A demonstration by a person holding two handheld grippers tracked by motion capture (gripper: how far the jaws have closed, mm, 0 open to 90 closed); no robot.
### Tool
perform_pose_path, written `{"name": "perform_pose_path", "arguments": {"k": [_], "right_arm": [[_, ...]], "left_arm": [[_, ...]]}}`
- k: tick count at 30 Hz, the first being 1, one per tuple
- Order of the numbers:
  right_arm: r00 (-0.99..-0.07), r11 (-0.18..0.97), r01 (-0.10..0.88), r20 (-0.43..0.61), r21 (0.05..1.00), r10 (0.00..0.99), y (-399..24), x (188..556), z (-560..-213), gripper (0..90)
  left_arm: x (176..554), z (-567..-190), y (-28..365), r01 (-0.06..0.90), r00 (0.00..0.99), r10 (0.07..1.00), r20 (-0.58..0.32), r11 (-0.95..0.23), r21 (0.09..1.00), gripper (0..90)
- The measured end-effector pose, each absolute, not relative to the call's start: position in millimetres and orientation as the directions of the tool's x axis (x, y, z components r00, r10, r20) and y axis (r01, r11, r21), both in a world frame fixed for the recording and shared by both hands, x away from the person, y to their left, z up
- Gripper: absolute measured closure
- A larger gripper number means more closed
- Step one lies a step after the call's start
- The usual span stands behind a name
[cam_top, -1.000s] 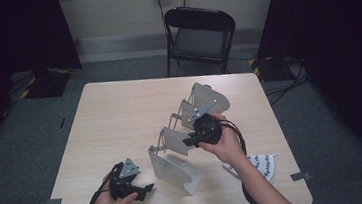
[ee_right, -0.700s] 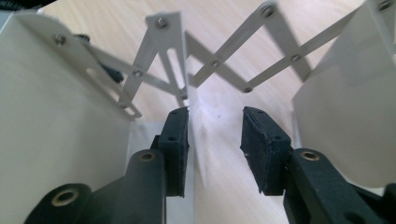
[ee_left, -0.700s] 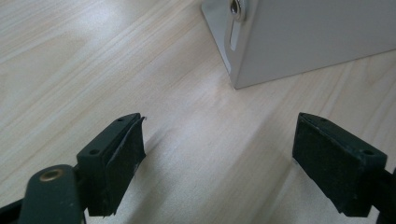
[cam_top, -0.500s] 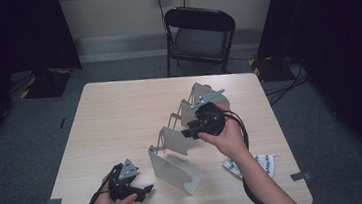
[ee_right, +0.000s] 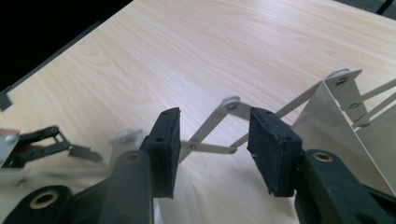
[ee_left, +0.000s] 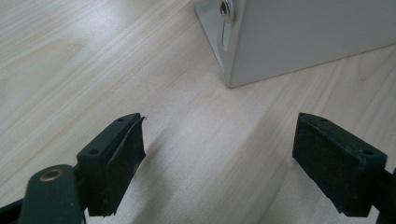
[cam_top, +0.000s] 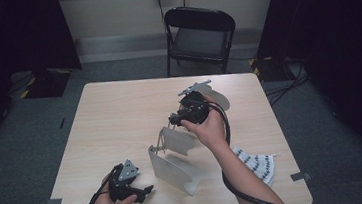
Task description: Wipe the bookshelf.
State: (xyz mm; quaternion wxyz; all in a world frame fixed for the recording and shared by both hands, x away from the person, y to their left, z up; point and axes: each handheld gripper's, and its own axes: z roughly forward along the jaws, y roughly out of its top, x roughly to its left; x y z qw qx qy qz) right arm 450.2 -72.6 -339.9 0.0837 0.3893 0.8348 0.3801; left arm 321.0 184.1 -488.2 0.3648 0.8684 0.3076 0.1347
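Right tongs (cam_top: 174, 118) lifted off metal rack (cam_top: 174, 158), jaws just opening, nothing between; rack's linkage arms (ee_right: 219, 126) lie just beyond pads. Rack stands mid-worktop (cam_top: 110, 114), stretched toward chair (cam_top: 197, 35). Left tongs (cam_top: 145, 191) rest near rack's front corner, jaws wide, empty. Striped cloth (cam_top: 256, 162) right of rack.

Black folding chair (cam_top: 198, 37) beyond table's (cam_top: 120, 118) far edge, well past right gripper. Patterned cloth (cam_top: 256, 162) on tabletop near right forearm. Grey carpet (cam_top: 46, 130) around.
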Motion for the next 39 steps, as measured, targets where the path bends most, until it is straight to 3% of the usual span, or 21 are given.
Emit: {"name": "perform_pose_path", "arguments": {"k": [9,19,27,33,39], "right_arm": [[-0.587,0.369,0.66,0.144,0.654,0.797,-56,463,-351,52.4],[-0.587,0.403,0.655,0.095,0.64,0.804,-46,466,-355,56.6],[-0.593,0.404,0.648,0.095,0.646,0.799,-49,465,-356,54.7],[-0.63,0.404,0.632,0.134,0.661,0.765,-64,457,-352,46.3],[-0.618,0.405,0.621,0.102,0.67,0.779,-99,451,-347,47.2]], "left_arm": [[321,-487,189,0.441,0.767,0.641,0.009,-0.537,0.719,16.3],[321,-487,190,0.441,0.767,0.642,0.011,-0.539,0.718,16.3],[321,-486,190,0.438,0.767,0.641,0.014,-0.539,0.719,16.3],[321,-487,189,0.439,0.768,0.641,0.01,-0.538,0.719,16.4],[321,-486,182,0.431,0.776,0.631,0.013,-0.544,0.72,16.4]]}}
